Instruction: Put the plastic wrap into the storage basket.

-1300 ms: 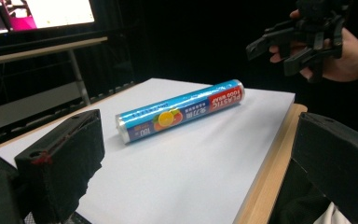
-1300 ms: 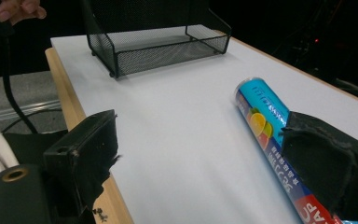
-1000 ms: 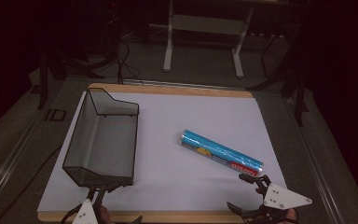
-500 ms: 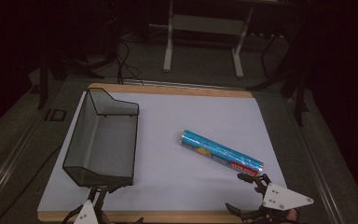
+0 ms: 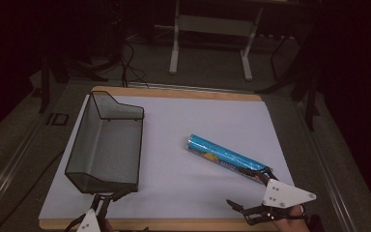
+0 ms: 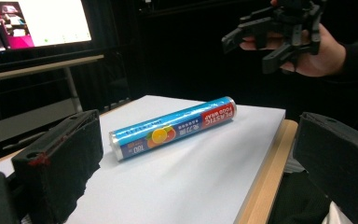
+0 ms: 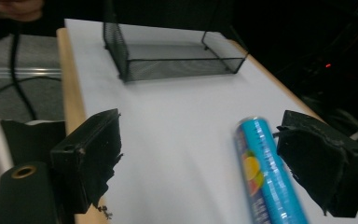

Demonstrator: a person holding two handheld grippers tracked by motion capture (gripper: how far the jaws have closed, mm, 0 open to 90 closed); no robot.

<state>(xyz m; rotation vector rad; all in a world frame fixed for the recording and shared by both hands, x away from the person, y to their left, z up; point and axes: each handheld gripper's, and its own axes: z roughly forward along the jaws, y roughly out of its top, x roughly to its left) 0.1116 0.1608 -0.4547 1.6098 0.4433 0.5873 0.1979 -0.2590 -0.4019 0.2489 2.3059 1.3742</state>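
Right gripper (image 5: 249, 202) jaws closing, still apart, beside plastic wrap roll (image 5: 227, 158) lying on surface (image 5: 183, 121); left gripper (image 5: 107, 198) jaws released.

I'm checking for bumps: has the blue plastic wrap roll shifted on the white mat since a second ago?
No. The roll lies at the same slant and the same distance from the wire basket as before.

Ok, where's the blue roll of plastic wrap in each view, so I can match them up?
High view: the roll lies slantwise on the white board, right of centre, its near end by the right gripper.
Left gripper view: the roll lies across the middle, between the two jaws.
Right gripper view: the roll is at bottom right, beside the right-hand jaw.
Shared landmark: the white board under it.
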